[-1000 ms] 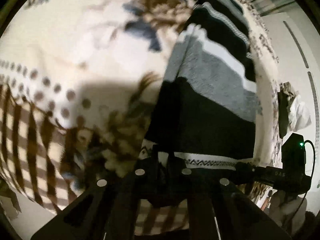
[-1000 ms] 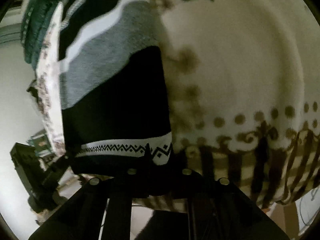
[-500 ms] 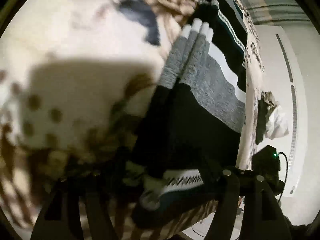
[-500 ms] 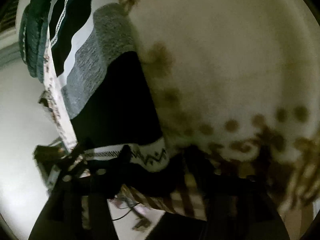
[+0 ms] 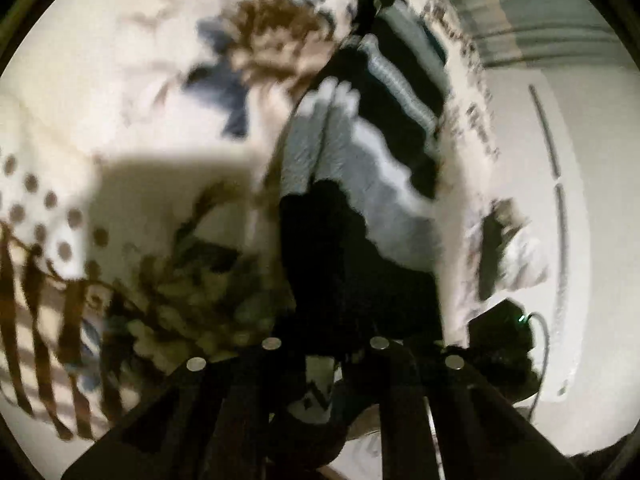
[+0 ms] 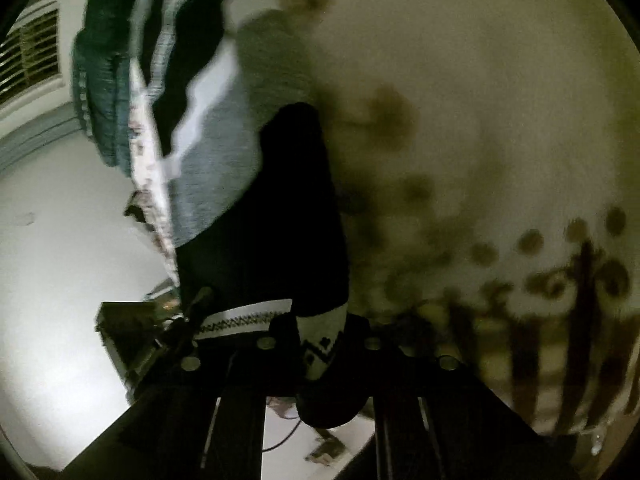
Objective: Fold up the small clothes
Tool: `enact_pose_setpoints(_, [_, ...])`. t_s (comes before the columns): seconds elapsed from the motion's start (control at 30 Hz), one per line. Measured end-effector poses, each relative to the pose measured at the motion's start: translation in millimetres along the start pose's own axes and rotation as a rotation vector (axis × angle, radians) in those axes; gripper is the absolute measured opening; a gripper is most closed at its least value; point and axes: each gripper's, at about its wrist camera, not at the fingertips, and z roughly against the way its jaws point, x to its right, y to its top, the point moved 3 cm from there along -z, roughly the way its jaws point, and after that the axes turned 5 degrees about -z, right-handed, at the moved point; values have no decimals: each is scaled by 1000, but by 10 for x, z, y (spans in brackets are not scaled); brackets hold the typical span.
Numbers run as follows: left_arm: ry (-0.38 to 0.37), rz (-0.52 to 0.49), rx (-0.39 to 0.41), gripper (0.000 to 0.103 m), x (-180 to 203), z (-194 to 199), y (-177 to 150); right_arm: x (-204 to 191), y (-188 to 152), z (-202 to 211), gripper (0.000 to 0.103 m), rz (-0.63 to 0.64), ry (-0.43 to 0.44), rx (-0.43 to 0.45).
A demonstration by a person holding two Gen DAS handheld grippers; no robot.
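Observation:
A small knit garment with black, grey and white stripes and a zigzag hem lies on a cream patterned cloth. My left gripper is shut on its near hem corner and lifts it, so the cloth bunches. In the right wrist view the same garment runs away from me. My right gripper is shut on the other hem corner, with the zigzag band pinched between the jaws. Both views are blurred.
The patterned cloth has brown dots, stripes and flower prints and covers the surface. A folded dark teal garment lies at the far end. A black device with a green light and crumpled things are beyond the surface's edge.
Both grippers have lifted the hem off the cloth. The garment's near end has risen and bunched into folds. The left view has swung back towards the surface.

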Motion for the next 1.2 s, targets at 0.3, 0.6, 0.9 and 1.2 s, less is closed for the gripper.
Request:
enact_pose_setpoints(0.3, [-144, -42, 172, 9, 776, 430, 1084, -1010, 228, 721, 11, 39, 244, 74])
enact_pose_setpoints(0.6, [-138, -134, 254, 10, 1251, -109, 2736, -2102, 1752, 1044, 11, 85, 278, 227])
enact_pose_setpoints(0.9, [-63, -129, 175, 23, 1238, -916, 4059, -2629, 3512, 1014, 13, 17, 201, 279])
enact_pose_setpoints(1.2, [-113, -34, 224, 64, 968, -864, 4348, -2942, 4196, 852, 61, -30, 180, 265])
